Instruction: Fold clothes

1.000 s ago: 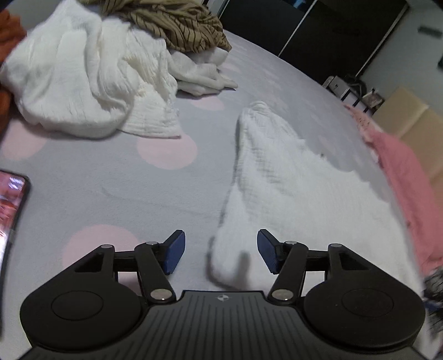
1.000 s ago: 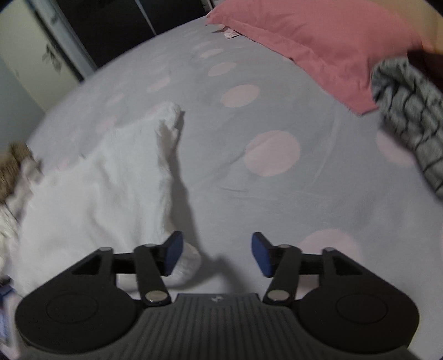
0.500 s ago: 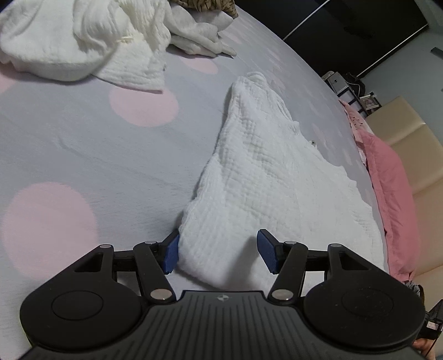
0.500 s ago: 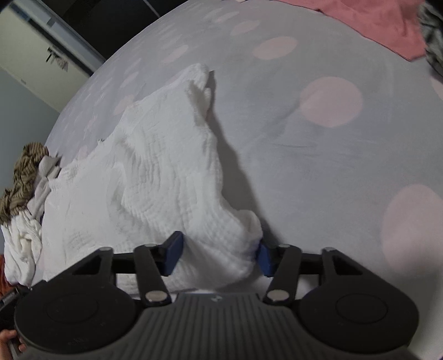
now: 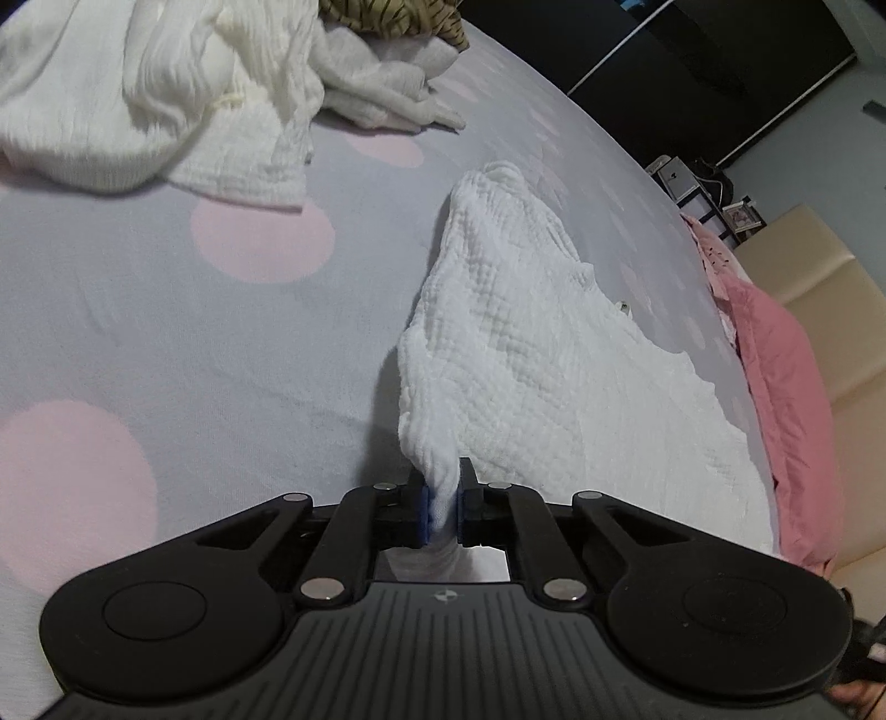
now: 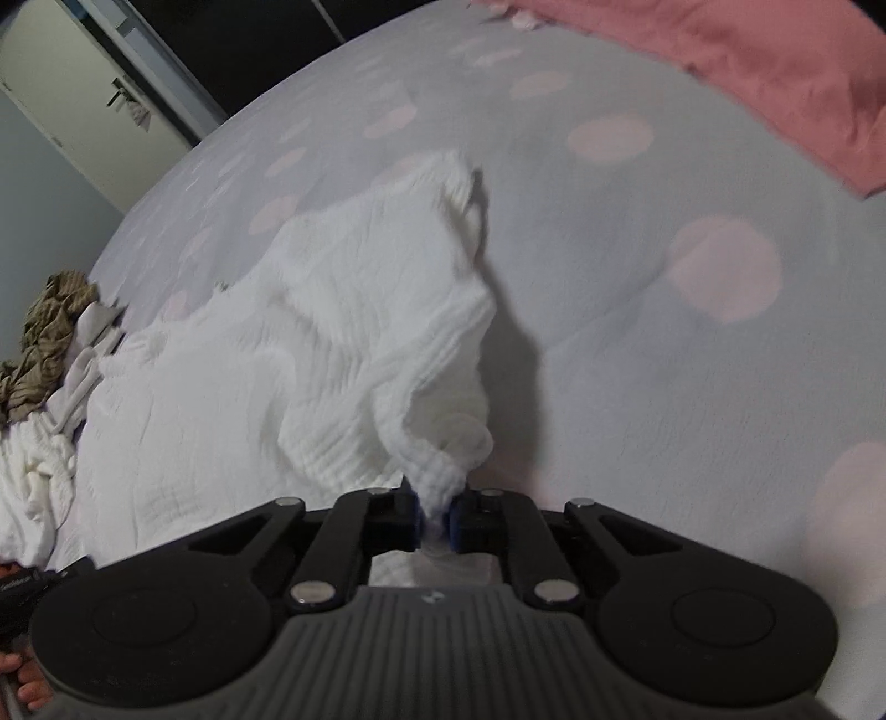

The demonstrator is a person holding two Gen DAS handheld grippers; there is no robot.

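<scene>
Both fingers closed on white garment [image 5: 531, 354] | laundry pile [image 5: 183, 105] beyond

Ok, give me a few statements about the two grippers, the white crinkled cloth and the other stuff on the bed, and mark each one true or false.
1. The left gripper is shut on a bunched corner of the white crinkled cloth. True.
2. The right gripper hangs open above the cloth. False: its jaws have just closed and pinch another corner of the same cloth.
3. The cloth lies on a grey bedsheet with pink dots. True.
4. The pink blanket covers the white cloth. False: it lies apart, along the bed's edge.
5. A brown striped garment tops the heap of white laundry farther back. True.
</scene>
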